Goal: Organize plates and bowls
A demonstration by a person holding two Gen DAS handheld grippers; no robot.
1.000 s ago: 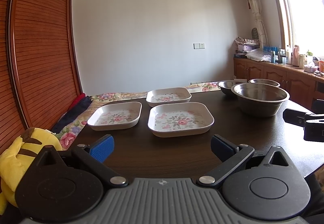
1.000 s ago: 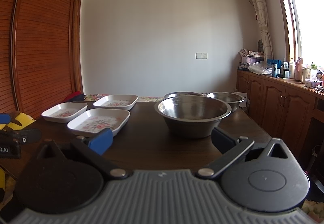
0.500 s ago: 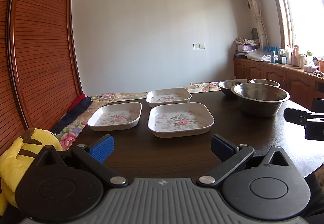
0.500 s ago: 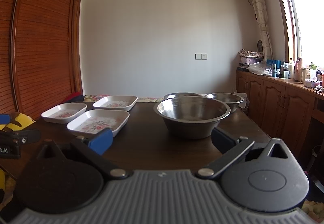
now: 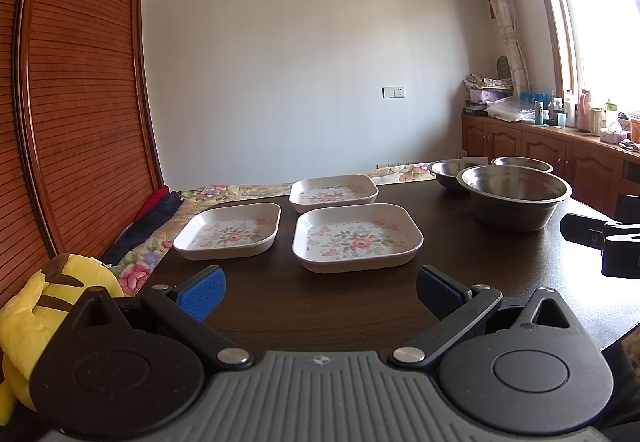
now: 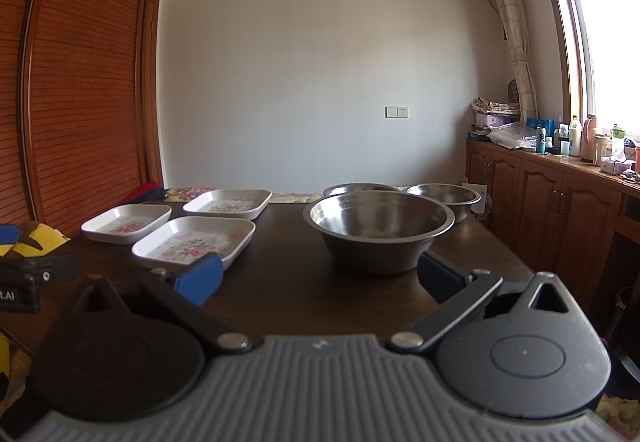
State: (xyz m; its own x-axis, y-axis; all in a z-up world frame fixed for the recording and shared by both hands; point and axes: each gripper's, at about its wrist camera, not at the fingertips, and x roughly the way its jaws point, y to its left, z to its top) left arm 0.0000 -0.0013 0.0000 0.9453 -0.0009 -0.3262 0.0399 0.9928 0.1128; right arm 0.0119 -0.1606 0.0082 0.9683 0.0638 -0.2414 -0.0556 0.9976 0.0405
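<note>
Though half-hidden — far-left steel bowl (image 6: 352, 188)

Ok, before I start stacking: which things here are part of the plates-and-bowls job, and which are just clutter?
Job items, all on the dark table:
- three floral plates: near, left, far
- three steel bowls: large front one, two behind it

Just lying about:
- yellow plush toy
- folded dark and red cloth
- bottles and bags on the counter
</note>
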